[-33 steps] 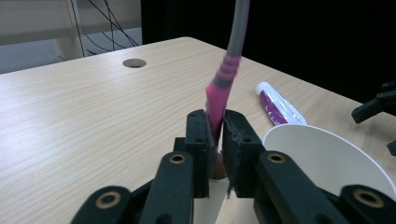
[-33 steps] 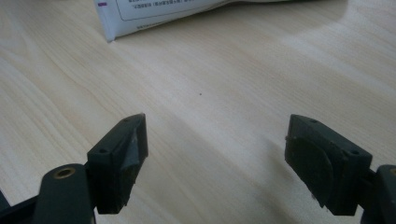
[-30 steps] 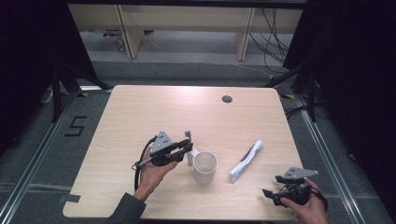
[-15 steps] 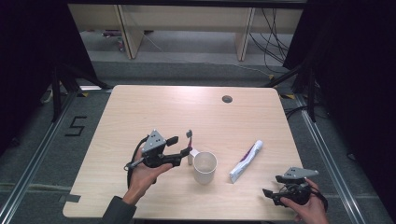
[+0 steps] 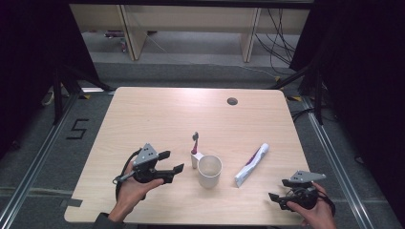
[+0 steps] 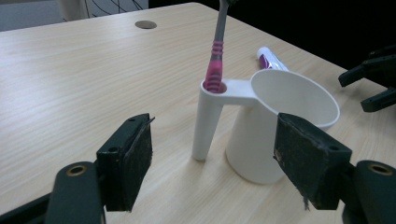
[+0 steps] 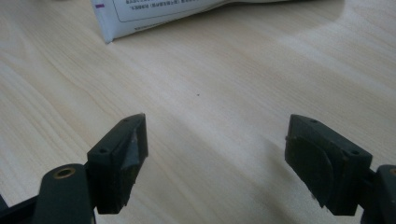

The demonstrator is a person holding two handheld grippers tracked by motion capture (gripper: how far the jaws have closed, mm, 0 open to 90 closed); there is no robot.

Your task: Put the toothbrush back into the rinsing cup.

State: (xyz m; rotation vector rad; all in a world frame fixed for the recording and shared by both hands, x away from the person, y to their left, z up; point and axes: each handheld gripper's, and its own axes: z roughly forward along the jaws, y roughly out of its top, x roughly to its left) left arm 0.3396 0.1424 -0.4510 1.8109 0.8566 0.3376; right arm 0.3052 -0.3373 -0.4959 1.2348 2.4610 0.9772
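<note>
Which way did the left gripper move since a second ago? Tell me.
Yes. The left gripper has drawn back leftward from the cup, its jaws just opening with nothing between them; the toothbrush stands in the cup's handle.

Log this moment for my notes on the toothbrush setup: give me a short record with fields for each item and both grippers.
cup: white cup, upright on the table, its hollow handle facing the left gripper
toothbrush: pink and grey toothbrush standing in the handle's hole
toothpaste: tube lying flat, right of the cup
left gripper: left gripper beside the cup, jaws just opened, nothing between them
right gripper: right gripper near the table's front edge, jaws open, empty
</note>
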